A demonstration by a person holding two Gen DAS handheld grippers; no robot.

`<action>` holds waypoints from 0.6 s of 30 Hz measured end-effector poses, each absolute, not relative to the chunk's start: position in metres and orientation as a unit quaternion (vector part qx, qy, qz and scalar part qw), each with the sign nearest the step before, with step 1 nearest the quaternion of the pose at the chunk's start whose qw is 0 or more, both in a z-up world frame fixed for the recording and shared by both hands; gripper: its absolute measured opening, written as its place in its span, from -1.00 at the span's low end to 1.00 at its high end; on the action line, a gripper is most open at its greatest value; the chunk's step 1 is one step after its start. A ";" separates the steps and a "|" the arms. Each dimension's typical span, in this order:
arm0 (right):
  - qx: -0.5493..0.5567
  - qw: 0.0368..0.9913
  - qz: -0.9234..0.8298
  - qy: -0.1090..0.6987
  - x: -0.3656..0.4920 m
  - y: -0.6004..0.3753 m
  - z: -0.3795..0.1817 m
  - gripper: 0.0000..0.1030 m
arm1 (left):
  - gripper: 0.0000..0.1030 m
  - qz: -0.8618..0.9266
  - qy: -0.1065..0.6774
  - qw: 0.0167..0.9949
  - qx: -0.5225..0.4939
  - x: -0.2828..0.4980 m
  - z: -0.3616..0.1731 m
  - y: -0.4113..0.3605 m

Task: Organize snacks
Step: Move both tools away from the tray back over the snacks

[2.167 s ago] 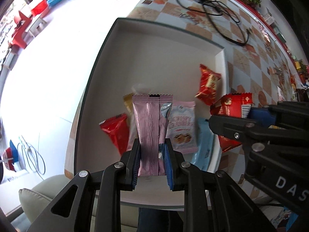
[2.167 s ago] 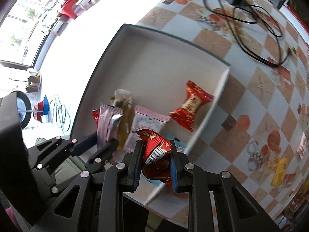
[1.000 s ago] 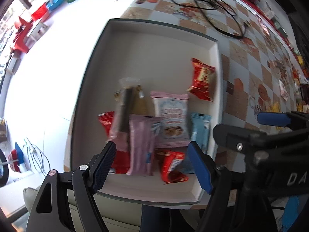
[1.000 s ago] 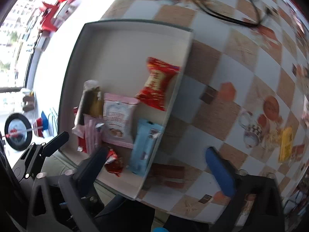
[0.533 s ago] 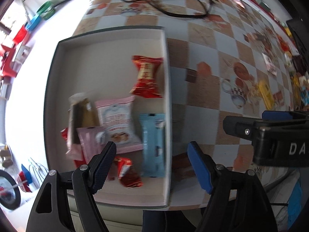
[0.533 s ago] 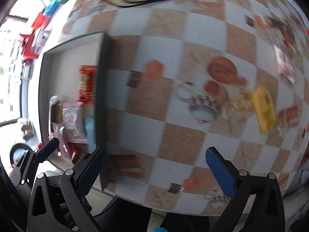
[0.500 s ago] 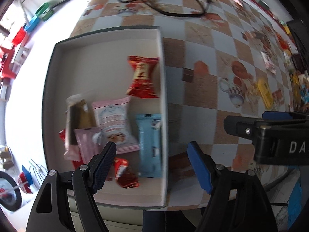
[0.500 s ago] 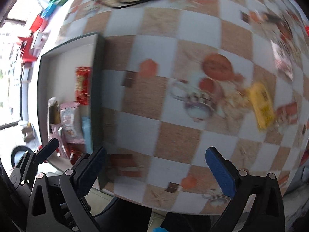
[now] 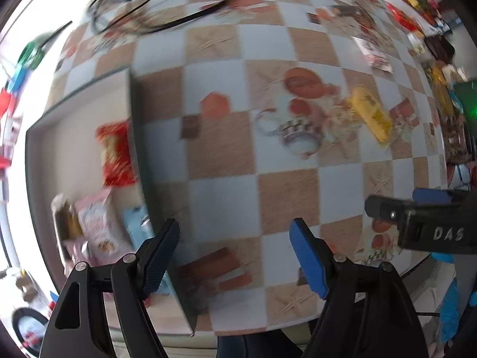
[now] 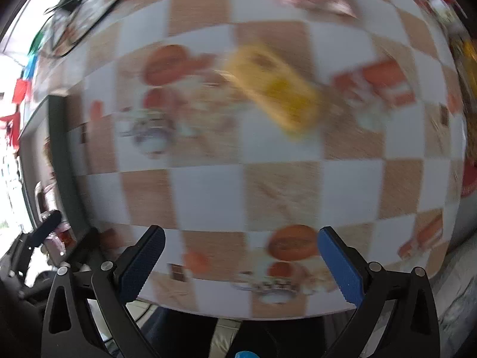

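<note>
Both grippers point down over the checkered tablecloth (image 9: 226, 155) with nothing between their blue pads. My left gripper (image 9: 235, 238) is open, just right of the white tray's (image 9: 137, 137) wall. Inside the tray lie a red packet (image 9: 114, 152), a pink packet (image 9: 95, 223), a light blue packet (image 9: 135, 226) and others, blurred. My right gripper (image 10: 238, 256) is open further right over the cloth. A yellow snack packet (image 10: 274, 89) lies ahead of it; the same yellow packet (image 9: 371, 113) shows at the right of the left wrist view. The right gripper's body (image 9: 429, 226) enters there too.
Black cables (image 9: 155, 9) lie at the table's far end. More packets (image 9: 374, 53) and clutter (image 9: 447, 59) sit along the far right. The table's near edge (image 10: 238, 313) runs just under the right gripper. Printed pictures on the cloth resemble objects.
Both grippers let go of their packets in the tray, opened, and swung right away from it, rolling as they went. The tray has slid to the left edge of both views.
</note>
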State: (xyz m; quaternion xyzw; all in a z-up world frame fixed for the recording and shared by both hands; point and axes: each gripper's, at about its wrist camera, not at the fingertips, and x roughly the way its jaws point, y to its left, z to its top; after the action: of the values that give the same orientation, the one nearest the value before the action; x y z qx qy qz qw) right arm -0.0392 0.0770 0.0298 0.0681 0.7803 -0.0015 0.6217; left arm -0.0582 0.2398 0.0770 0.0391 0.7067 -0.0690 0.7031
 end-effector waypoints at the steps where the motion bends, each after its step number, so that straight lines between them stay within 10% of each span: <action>1: 0.072 0.620 -0.008 0.782 -0.041 0.068 0.028 1.00 | 0.54 -0.075 0.705 0.703 0.047 -0.055 0.077 0.233; 18: 0.040 0.604 -0.048 0.794 -0.093 -0.004 -0.016 1.00 | 0.54 -0.189 0.622 0.724 0.232 0.043 0.075 0.054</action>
State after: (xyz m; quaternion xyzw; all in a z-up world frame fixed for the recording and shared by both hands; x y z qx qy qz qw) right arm -0.0927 -0.0039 -0.0157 0.0403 0.7944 -0.0483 0.6042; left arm 0.0431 0.0541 0.0751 0.2318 0.6221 -0.1888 0.7236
